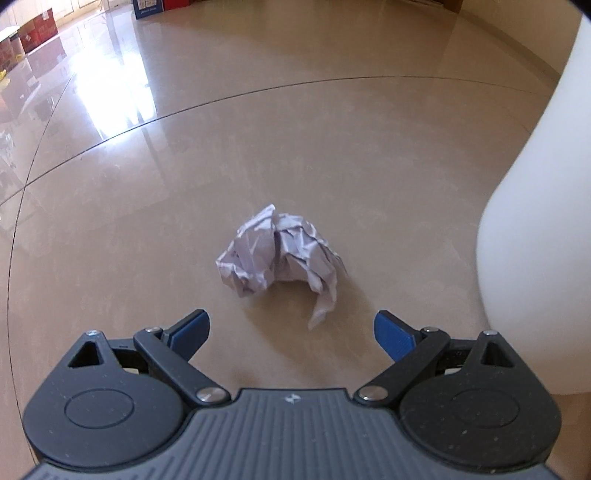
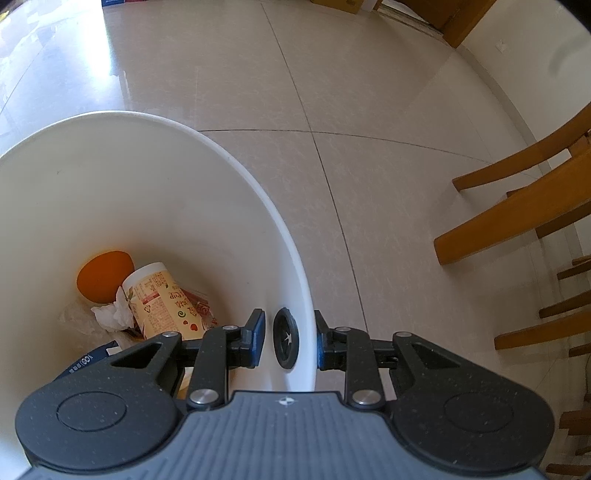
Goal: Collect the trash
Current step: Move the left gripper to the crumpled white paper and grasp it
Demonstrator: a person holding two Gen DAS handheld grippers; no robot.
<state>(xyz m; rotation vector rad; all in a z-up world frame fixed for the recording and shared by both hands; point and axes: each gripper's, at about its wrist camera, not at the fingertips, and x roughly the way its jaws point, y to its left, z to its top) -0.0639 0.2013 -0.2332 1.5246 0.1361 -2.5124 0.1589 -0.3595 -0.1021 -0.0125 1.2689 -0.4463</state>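
A crumpled ball of white paper (image 1: pixel 280 260) lies on the glossy beige tile floor. My left gripper (image 1: pixel 291 325) hovers just short of it, jaws wide open and empty, with the blue pads (image 1: pixel 393 334) on either side of the paper's near tail. My right gripper (image 2: pixel 290 339) is shut on the rim of the white bin (image 2: pixel 147 184), one finger inside the wall and one outside, beside a black grommet (image 2: pixel 286 338). Inside the bin lie an orange (image 2: pixel 105 275), a printed cup (image 2: pixel 162 299) and a wad of tissue (image 2: pixel 114 314). The white bin (image 1: pixel 535 258) also fills the right edge of the left wrist view.
Wooden chair legs (image 2: pixel 517 206) stand on the floor to the right of the bin. Cardboard boxes (image 1: pixel 37 29) line the far left wall, and more boxes (image 1: pixel 149 7) sit at the far end. Bright window glare (image 1: pixel 110 85) covers the floor ahead.
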